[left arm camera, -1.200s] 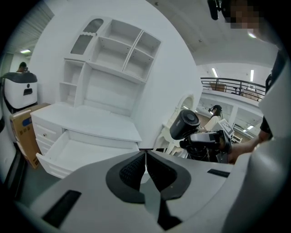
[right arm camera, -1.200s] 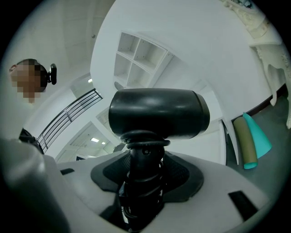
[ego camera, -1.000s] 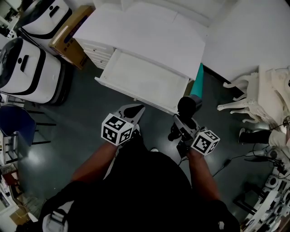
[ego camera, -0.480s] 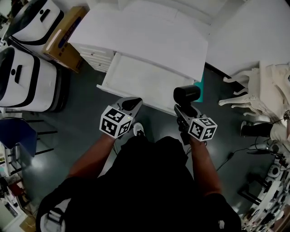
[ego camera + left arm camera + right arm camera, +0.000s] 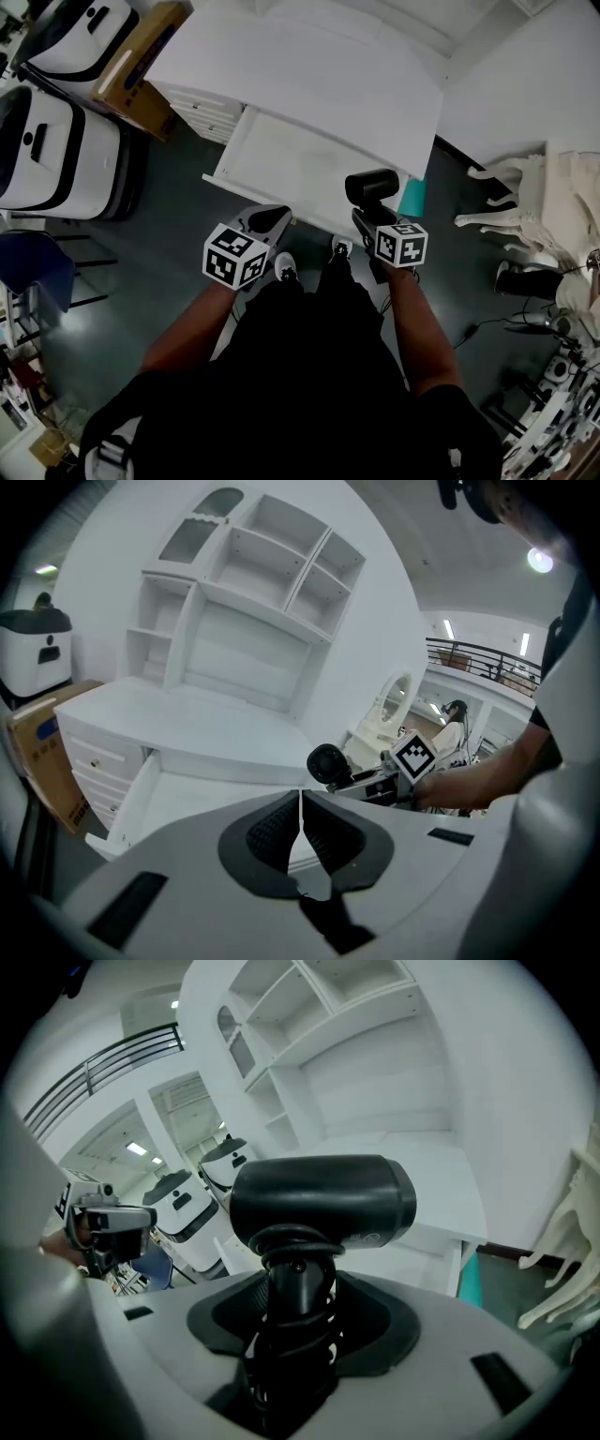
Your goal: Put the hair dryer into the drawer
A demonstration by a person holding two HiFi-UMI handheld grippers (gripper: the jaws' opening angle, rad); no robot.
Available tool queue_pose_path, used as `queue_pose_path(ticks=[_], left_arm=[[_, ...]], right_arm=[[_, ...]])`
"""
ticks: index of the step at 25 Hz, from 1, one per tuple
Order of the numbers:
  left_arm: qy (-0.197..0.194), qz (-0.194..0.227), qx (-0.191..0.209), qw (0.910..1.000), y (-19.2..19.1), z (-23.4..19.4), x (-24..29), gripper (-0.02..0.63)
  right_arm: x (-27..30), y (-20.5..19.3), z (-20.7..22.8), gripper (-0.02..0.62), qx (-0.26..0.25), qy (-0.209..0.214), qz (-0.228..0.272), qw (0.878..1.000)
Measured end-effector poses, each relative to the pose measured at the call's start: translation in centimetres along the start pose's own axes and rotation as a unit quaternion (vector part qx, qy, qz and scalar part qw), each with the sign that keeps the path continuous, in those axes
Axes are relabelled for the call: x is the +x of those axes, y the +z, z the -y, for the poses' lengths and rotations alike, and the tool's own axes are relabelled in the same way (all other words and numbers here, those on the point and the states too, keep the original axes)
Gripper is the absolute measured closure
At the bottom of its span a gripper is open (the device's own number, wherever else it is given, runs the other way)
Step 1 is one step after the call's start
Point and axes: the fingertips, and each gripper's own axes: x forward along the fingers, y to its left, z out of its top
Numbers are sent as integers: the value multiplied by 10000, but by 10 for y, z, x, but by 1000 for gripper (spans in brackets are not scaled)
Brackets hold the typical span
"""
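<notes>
Right tool pinching hair dryer handle at front of open drawer, left tool pressed together before drawer, white desk behind, dark floor below.

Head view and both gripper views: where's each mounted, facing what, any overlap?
Head view: on the person's head, steeply down at the open drawer; both forearms, left gripper, right gripper show.
Left gripper view: on the left gripper, facing the drawer along shut jaws; right arm shows.
Right gripper view: on the right gripper, facing the clamped hair dryer; left gripper shows.
Shared: hair dryer, all three.
</notes>
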Motion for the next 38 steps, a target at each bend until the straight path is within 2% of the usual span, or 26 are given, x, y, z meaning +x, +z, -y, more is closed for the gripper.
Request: queue_pose_path(ticks=[6,11,16,18,22,31,38], left_arm=[[437,125,-311,9985,4,-11,-6,588],[725,126,-440,9963,6,-19,-8,588],[976,92,-569,9936,5,-22,-9,588],[1072,48,-625,9923,1,-24,-11,588],[1240,-25,-769,9893,-6,-28,-15,588],[1508,-58,-910,9843,-14,-32,-19,588],[1639,-109,-1022,9811,-20,-35,-23,588]], right_arm=[[56,4,13,357,-601,101,-578,9965],[99,-7,21,357,-892,193,-1049,9903],[133,-12,29,356,-1017,333,-1281,9860],[149,-21,32,356,-1145,388,-1491,9814],[166,-31,32,357,-1723,328,-1845,9670],[201,-46,47,356,-2401,237,-2274,9435],[213,-52,57,356,-2572,69,-2364,9370]])
